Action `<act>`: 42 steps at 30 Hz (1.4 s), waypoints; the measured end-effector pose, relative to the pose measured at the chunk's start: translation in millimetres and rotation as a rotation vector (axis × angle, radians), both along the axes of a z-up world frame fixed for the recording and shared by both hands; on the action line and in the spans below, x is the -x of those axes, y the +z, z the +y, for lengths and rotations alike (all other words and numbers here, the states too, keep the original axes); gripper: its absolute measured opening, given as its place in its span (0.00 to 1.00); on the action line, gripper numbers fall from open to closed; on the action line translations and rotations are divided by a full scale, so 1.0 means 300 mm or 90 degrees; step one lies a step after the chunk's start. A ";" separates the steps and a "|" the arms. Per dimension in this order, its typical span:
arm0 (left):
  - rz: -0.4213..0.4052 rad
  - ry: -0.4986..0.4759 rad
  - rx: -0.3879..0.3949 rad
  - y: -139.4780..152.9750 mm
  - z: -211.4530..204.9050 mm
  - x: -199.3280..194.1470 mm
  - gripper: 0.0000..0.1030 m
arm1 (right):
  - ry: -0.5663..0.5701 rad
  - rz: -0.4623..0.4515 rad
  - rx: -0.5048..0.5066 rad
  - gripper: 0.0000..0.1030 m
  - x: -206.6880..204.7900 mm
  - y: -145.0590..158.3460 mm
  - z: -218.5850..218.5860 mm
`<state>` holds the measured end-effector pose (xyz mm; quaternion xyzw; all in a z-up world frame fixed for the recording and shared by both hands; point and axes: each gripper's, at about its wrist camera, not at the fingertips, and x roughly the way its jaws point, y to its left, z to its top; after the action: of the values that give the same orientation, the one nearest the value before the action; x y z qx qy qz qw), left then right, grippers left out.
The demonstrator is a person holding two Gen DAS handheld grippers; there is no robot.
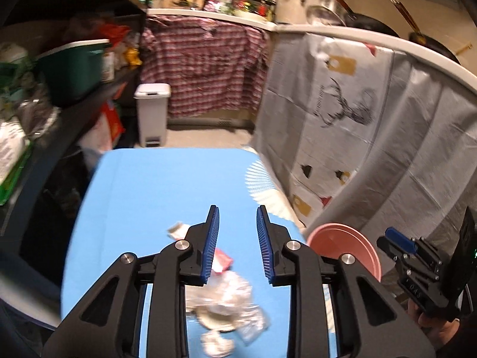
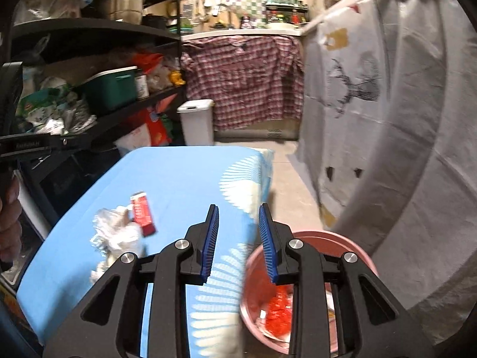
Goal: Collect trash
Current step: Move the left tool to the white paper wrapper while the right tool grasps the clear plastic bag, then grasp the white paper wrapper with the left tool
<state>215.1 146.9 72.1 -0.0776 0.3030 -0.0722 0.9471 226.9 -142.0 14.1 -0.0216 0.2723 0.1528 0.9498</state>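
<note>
A blue-topped table (image 1: 155,185) carries loose trash: clear crumpled plastic (image 1: 229,298), a red and white wrapper (image 1: 222,261) and a white scrap (image 1: 177,229). My left gripper (image 1: 238,217) is open and empty, held above this pile. The right wrist view shows the same table (image 2: 179,173) with crumpled white plastic (image 2: 119,235) and a red wrapper (image 2: 143,211) on it. My right gripper (image 2: 238,216) is open and empty, over the table's right edge above a pink bin (image 2: 313,238) holding red plastic trash (image 2: 278,310). The pink bin (image 1: 348,244) stands beside the table.
A white pedal bin (image 1: 152,113) stands on the floor beyond the table. Dark cluttered shelves (image 2: 89,89) run along the left. A grey deer-print cloth (image 1: 357,125) hangs on the right, a plaid cloth (image 1: 205,65) at the back.
</note>
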 end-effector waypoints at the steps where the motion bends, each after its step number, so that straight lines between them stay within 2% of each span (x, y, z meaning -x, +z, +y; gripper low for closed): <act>1: -0.001 0.005 -0.001 0.002 0.016 0.004 0.25 | 0.010 0.003 -0.004 0.29 -0.002 -0.006 0.020; 8: 0.012 0.040 -0.004 -0.017 0.132 0.024 0.25 | 0.101 0.031 -0.008 0.29 -0.009 -0.080 0.204; 11: 0.018 0.045 -0.007 -0.033 0.168 0.032 0.25 | 0.143 0.056 -0.007 0.37 -0.025 -0.124 0.286; 13: 0.019 0.047 -0.007 -0.040 0.184 0.038 0.25 | 0.167 0.071 -0.004 0.48 -0.031 -0.157 0.339; 19: 0.032 0.061 -0.007 -0.074 0.239 0.037 0.25 | 0.216 0.127 0.012 0.60 -0.078 -0.277 0.469; 25: 0.051 0.073 -0.013 -0.119 0.282 0.028 0.25 | 0.240 0.177 0.024 0.61 -0.118 -0.347 0.521; 30: 0.065 0.078 -0.016 -0.152 0.309 0.023 0.25 | 0.252 0.187 0.029 0.58 -0.122 -0.363 0.542; 36: 0.073 0.075 -0.017 -0.171 0.310 0.018 0.25 | 0.267 0.171 0.016 0.47 -0.110 -0.330 0.536; 42: 0.085 0.069 -0.014 -0.196 0.296 0.003 0.25 | 0.251 0.144 -0.021 0.46 -0.107 -0.260 0.487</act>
<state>214.1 235.6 13.3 -0.0877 0.3615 -0.0123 0.9281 259.1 4.1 -63.9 -0.0418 0.3653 0.3412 0.8651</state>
